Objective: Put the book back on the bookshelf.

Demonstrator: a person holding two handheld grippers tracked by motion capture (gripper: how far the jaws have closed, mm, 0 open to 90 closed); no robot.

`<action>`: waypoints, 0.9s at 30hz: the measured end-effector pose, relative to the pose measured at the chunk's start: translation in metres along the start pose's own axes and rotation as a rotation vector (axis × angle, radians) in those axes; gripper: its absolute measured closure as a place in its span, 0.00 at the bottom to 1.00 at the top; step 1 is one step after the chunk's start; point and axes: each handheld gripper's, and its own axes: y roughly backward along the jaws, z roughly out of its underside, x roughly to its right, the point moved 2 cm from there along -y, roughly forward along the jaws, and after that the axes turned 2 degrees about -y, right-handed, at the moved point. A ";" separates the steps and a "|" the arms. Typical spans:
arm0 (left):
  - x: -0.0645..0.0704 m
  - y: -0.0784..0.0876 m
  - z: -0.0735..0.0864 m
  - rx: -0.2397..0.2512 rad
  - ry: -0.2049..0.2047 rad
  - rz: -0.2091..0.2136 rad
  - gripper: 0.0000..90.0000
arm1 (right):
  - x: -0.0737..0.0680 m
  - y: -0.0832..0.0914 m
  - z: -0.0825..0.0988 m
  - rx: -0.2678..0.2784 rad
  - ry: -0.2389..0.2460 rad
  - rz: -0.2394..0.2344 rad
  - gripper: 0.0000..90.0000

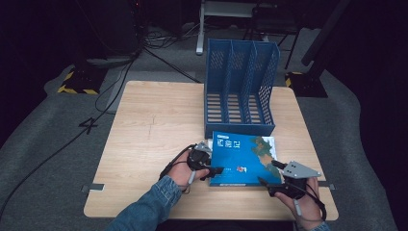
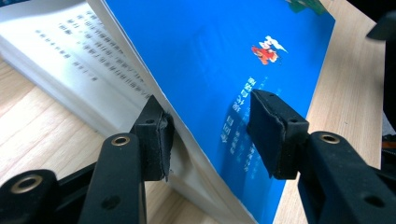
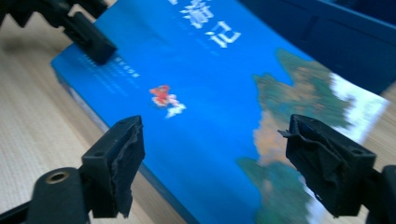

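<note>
My left gripper (image 2: 210, 133) has its open jaws around the lifted cover edge of the flat blue paperback book (image 1: 243, 153), while my right gripper (image 3: 212, 165) waits open at the book's other side.

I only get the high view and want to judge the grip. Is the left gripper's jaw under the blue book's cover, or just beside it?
Observer: In the left gripper view, the left gripper straddles the lifted cover of the blue paperback book; one jaw beneath, one above.
Operator: Closed on it?
Observer: No, a gap shows at the upper jaw.
Operator: And the right gripper?
Observer: The right gripper is open, its jaws apart over the book's near edge.
</note>
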 end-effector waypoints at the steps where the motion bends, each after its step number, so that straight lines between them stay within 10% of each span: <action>1: 0.001 0.000 -0.001 -0.003 -0.011 -0.006 0.56 | -0.003 -0.003 -0.001 -0.005 0.015 -0.010 0.23; 11: 0.000 0.011 -0.013 -0.016 0.085 0.070 0.88 | -0.025 -0.020 -0.002 -0.076 0.105 -0.022 0.23; 27: 0.004 0.023 -0.035 0.003 0.115 0.112 0.91 | -0.036 -0.036 0.001 -0.119 0.218 0.022 0.18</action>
